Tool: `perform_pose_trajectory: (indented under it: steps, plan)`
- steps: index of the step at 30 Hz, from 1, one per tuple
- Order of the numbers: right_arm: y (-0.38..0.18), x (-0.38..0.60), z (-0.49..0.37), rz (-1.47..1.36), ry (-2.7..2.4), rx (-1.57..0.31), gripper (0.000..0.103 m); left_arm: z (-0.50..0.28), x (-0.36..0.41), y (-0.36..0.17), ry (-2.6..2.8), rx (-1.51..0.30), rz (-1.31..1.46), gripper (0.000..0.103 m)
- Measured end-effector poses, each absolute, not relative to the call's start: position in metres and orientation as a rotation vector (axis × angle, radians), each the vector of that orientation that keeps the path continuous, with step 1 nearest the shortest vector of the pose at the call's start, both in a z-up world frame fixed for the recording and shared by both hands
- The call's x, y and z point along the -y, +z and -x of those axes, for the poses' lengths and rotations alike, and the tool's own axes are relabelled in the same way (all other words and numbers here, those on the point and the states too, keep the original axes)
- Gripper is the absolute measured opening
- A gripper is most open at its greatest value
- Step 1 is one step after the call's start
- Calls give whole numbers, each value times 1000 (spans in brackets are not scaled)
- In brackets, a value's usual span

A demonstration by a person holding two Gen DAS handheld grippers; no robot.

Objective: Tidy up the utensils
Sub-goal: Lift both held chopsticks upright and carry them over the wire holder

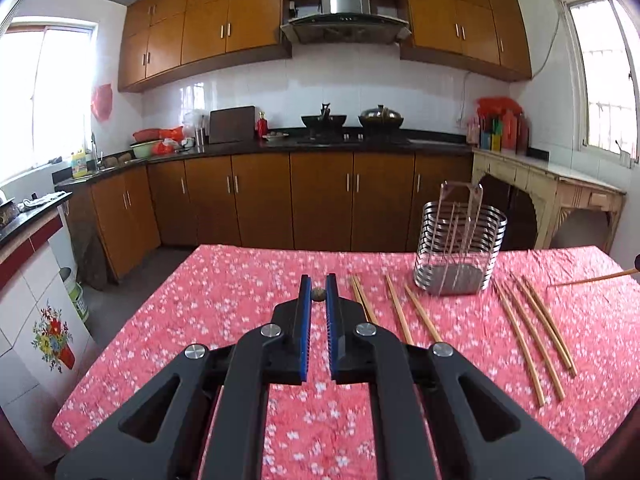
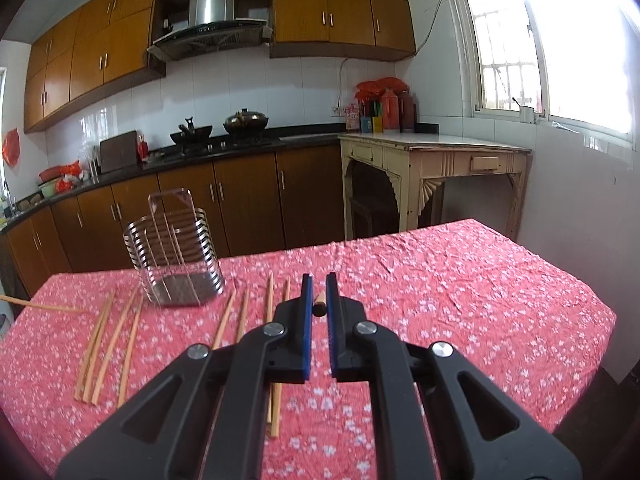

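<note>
While each gripper pinches the butt end of one chopstick, the left gripper (image 1: pixel 319 294) and right gripper (image 2: pixel 319 304) both face the steel utensil holder (image 1: pixel 460 252), which stands upright toward the far edge of the table (image 1: pixel 224 280). From the left it lies ahead to the right; from the right, ahead to the left, seemingly about equally near. Loose chopsticks (image 1: pixel 532 336) lie flat on either side of the holder, long axes running toward the camera. Nothing blocks its open top.

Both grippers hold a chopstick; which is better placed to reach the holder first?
Right, narrowly. The right gripper and left gripper each clamp a chopstick, but the holder looks slightly bigger, so likely nearer, in the right view.
</note>
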State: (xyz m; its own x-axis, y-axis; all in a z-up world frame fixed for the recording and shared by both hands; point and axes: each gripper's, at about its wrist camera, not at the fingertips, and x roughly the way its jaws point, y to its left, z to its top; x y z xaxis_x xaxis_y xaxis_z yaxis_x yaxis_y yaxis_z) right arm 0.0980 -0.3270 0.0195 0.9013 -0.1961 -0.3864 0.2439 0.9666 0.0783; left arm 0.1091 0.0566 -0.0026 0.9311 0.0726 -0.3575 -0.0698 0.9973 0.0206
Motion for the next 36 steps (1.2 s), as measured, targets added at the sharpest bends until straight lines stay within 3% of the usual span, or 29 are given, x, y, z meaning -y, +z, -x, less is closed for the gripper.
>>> perform_pose_trajectory:
  steps: [15,36]
  plan:
    - [69,333,-130,-112,-231,-249,7,-131,-63,47,102,-220,15,7]
    - [139,324,-142,-128,-136,-131,7,-143,-60,96,19,-159,75,7]
